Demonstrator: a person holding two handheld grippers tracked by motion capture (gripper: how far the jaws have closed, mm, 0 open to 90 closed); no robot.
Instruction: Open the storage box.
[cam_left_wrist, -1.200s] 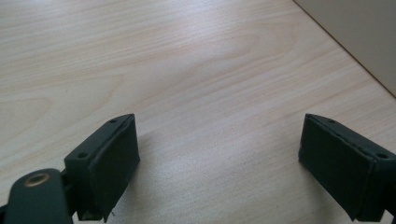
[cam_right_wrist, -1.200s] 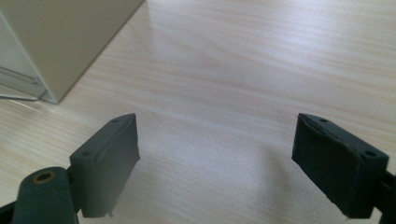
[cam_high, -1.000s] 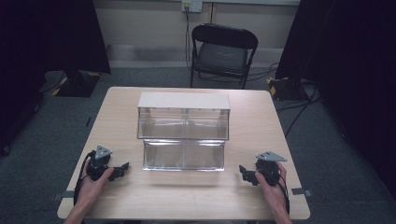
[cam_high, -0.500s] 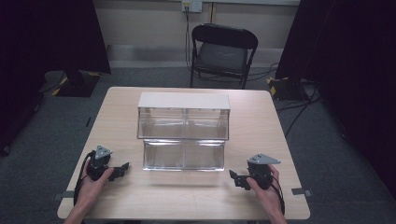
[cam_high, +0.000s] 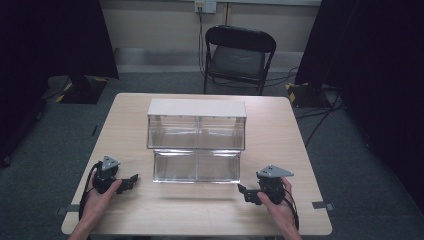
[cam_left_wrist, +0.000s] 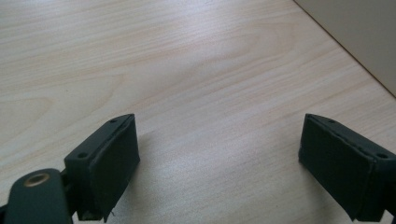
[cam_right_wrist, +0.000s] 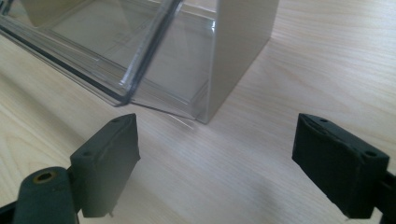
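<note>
The clear bin (cam_right_wrist: 140, 51) is running off the top edge beyond the right gripper (cam_right_wrist: 215, 163). Both forearms are getting cut off below the grippers.

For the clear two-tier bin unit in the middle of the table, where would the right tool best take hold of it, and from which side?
Probably at the beige end wall of the clear bin unit, coming from the person's right. That wall is a thin upright panel with a free edge nearest the right tool, whose jaws stand wide open and empty. The clear fronts look broad and slanted, likely too wide to pinch.
</note>
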